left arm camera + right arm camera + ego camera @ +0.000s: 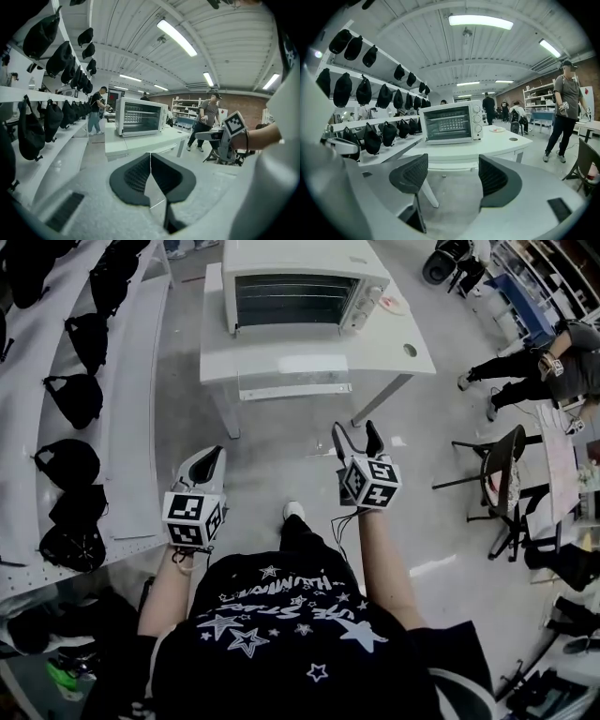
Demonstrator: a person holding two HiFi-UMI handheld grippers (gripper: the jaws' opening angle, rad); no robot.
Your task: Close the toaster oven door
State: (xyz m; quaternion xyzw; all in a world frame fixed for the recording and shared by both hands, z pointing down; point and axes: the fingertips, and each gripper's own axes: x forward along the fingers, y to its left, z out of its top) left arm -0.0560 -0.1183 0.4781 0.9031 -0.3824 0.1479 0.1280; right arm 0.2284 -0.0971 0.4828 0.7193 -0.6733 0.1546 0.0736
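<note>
The white toaster oven (295, 296) stands at the back of a white table (281, 367), and its glass door is upright against the front. It also shows ahead in both gripper views, as the oven (140, 117) and the oven (452, 123). Both grippers hang over the floor, well short of the table's front edge. My left gripper (214, 456) is shut, its dark pads (136, 176) pressed together with nothing between them. My right gripper (356, 439) is open and empty, its two pads (410, 174) wide apart.
Long white shelves (131, 399) with several black caps (75, 395) run along the left. A small plate (392, 304) lies on the table beside the oven. A black chair (502, 474) and a person (534, 367) are off to the right.
</note>
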